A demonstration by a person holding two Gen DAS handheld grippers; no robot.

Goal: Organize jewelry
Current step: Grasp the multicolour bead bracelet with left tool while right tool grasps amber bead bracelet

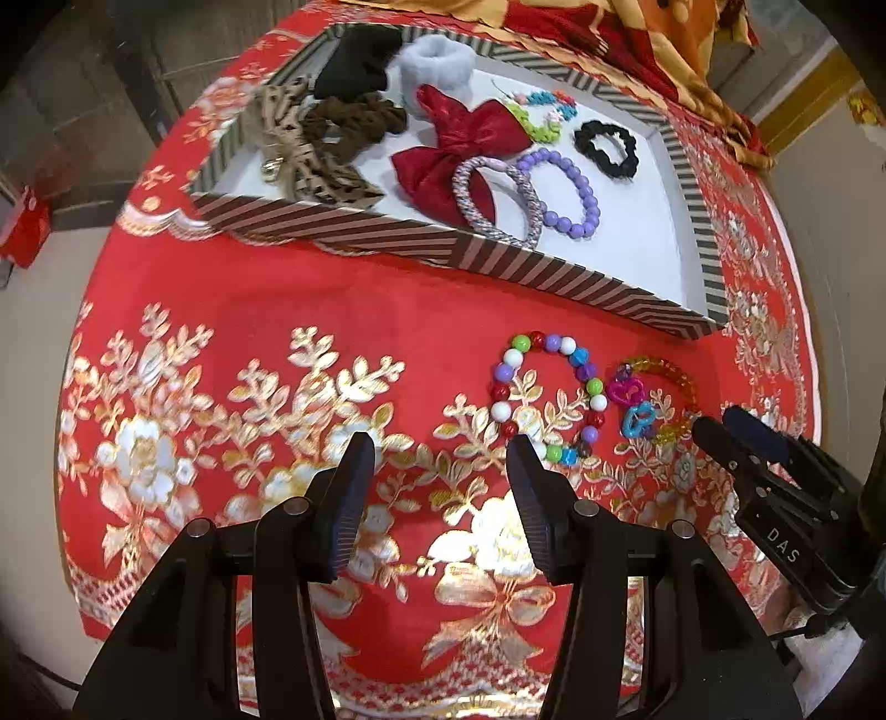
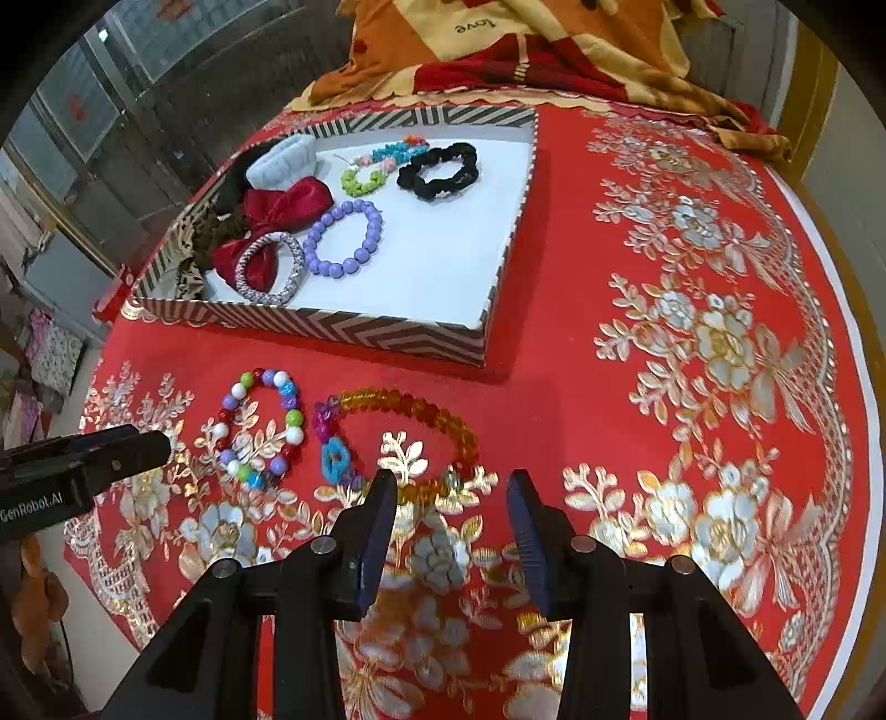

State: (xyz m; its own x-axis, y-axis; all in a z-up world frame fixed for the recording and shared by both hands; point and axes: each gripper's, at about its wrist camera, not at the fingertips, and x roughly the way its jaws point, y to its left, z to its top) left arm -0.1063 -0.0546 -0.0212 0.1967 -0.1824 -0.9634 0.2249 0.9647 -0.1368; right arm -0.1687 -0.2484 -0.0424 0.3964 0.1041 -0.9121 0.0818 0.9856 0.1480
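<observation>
A striped tray (image 1: 515, 266) (image 2: 332, 327) with a white floor holds scrunchies, a red bow (image 1: 470, 144) (image 2: 282, 216), a purple bead bracelet (image 1: 559, 188) (image 2: 343, 238) and other bands. On the red cloth in front lie a multicolour bead bracelet (image 1: 545, 393) (image 2: 260, 426) and an amber crystal bracelet with pink and blue charms (image 1: 656, 396) (image 2: 410, 432). My left gripper (image 1: 440, 443) is open and empty, just short of the bead bracelet. My right gripper (image 2: 451, 479) is open and empty at the amber bracelet's near edge; it also shows in the left wrist view (image 1: 736, 432).
A red tablecloth with gold and white flowers (image 2: 692, 332) covers the round table. A folded orange and red blanket (image 2: 526, 50) lies behind the tray. The left gripper shows at the left edge of the right wrist view (image 2: 111, 454).
</observation>
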